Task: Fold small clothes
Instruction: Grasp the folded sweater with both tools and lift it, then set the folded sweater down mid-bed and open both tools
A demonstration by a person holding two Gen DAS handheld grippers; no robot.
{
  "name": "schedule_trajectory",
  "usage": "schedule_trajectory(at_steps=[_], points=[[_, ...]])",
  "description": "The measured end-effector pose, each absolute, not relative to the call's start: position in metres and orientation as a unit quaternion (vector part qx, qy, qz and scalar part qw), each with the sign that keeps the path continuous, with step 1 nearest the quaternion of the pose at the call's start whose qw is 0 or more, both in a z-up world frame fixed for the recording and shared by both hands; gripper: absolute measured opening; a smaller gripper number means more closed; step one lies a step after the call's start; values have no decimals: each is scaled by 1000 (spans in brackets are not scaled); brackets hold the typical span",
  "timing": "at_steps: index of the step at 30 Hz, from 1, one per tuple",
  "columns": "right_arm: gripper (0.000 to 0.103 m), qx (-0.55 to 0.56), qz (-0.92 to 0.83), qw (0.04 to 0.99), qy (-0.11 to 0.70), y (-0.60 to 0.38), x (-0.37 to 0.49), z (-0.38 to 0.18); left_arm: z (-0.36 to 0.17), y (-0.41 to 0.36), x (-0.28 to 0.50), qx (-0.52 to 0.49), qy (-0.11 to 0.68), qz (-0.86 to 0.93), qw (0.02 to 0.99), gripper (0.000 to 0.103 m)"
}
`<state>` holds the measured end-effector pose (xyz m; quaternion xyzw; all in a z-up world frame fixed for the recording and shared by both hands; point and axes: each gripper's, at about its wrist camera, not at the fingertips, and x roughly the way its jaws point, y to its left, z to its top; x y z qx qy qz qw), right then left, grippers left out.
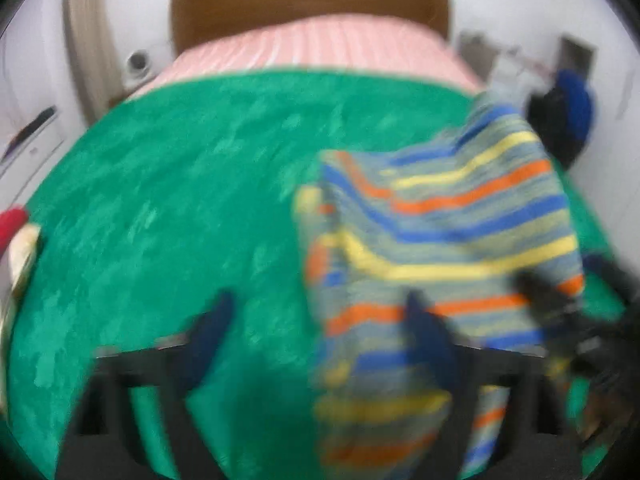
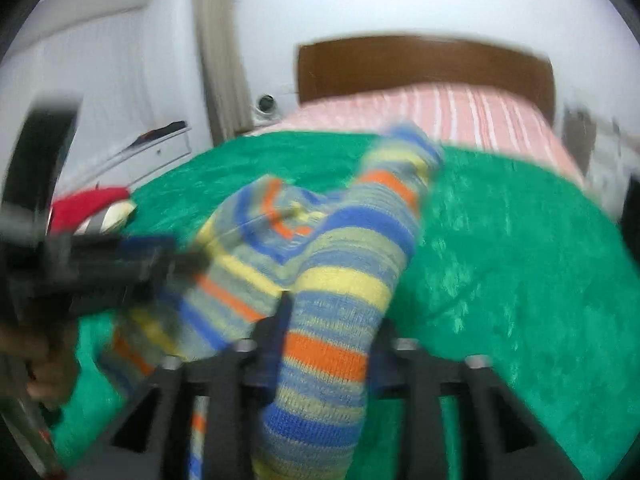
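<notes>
The right gripper [image 2: 326, 336] has its dark jaws clamped narrowly on a striped knitted garment [image 2: 340, 280] banded in blue, yellow, orange and grey-green, whose cloth runs up between the fingers and drapes down over the black gripper body toward the camera. From that grip the garment rises forward, one tubular part lifted toward the far side of the bed, the rest falling left in folds over a green fuzzy blanket [image 2: 500, 260]. The left gripper [image 1: 320, 320] has its two dark blue fingers [image 1: 212, 328] spread wide with nothing between them; the right-hand finger overlaps the edge of the same striped garment [image 1: 440, 220], but the blur makes it impossible to tell whether it touches the cloth. In the right wrist view the left gripper [image 2: 132, 264] appears at the garment's left edge. Beyond the green blanket [image 1: 180, 200] lie a pink striped bedsheet [image 2: 460, 112] and a brown wooden headboard [image 2: 420, 64]. A red cloth item [image 2: 88, 204] sits at the blanket's left edge.
</notes>
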<state>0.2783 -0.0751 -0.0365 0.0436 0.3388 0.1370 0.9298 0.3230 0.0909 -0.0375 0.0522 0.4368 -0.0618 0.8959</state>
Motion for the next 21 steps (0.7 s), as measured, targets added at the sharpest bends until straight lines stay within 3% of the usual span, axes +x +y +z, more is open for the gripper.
schedule_trajectory(at_steps=[1,2,6,9,16,21], points=[[99,46,103,926,361,-87,287,-46,-51,95,323,59,443,-44,894,85],[103,49,52,923,379,-108,290,-59,-64,103,314,58,454,-40,888,85],[102,49,-2,921,387,-158,254,-79,-68,118,270,29,427,-44,903,87],[102,29,-6,929,369,-165,213,-69,-46,110,236,23,378,-43,925,101],[102,14,10,968,252,-138,125,0,21,89,179,15,290,-3,957,103],[102,20,34,964,261,-115,96,16,33,85,160,20,295,7,955,103]])
